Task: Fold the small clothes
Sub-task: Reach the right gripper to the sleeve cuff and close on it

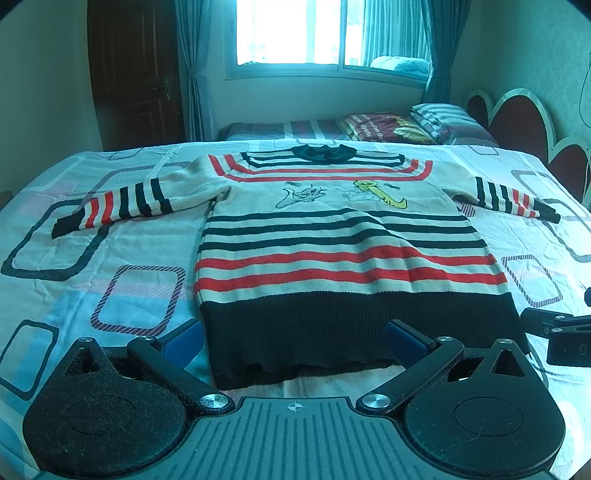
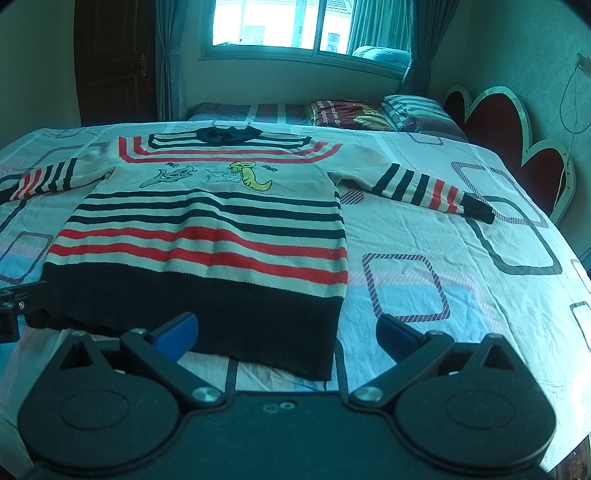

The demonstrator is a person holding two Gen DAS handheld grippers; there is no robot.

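Note:
A small striped knit sweater (image 1: 332, 236) lies flat, face up, on the bed, sleeves spread to both sides, black hem nearest me. It also shows in the right wrist view (image 2: 207, 229). My left gripper (image 1: 293, 338) is open and empty, its blue pads either side of the hem's left half, just above it. My right gripper (image 2: 286, 332) is open and empty over the hem's right corner. The right gripper's edge shows at the right of the left wrist view (image 1: 557, 332); the left gripper's edge shows at the left of the right wrist view (image 2: 14, 306).
The bed sheet (image 1: 110, 288) has a rounded-square pattern. Pillows (image 1: 443, 122) and a folded blanket (image 1: 384, 127) lie at the far end by a heart-shaped headboard (image 1: 524, 125). A window (image 1: 295, 33), curtains and a dark door (image 1: 136, 74) are behind.

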